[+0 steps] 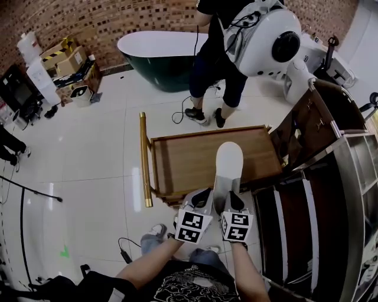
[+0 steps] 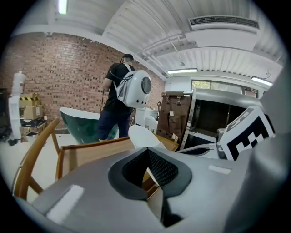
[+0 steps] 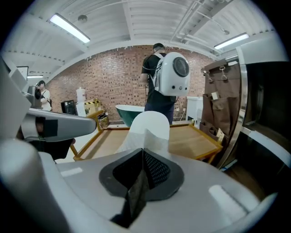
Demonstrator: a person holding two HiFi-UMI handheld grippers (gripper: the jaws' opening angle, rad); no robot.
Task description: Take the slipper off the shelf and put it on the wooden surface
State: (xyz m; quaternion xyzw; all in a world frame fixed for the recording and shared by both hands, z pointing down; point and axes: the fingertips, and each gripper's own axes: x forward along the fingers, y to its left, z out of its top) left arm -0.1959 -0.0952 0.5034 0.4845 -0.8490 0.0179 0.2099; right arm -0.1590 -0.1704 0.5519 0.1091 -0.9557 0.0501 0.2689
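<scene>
While the white slipper hangs above the wooden table, the left gripper and right gripper both clamp tight on its near end.

No legible text, brand or number in any view. Closest thing: black-and-white square markers on the cubes of the left gripper and right gripper (patterns, not characters). Cardboard boxes by the brick wall carry yellow-black striped tape; any print is too small to read. The white graphic on the person's black shirt is indecipherable.
</scene>
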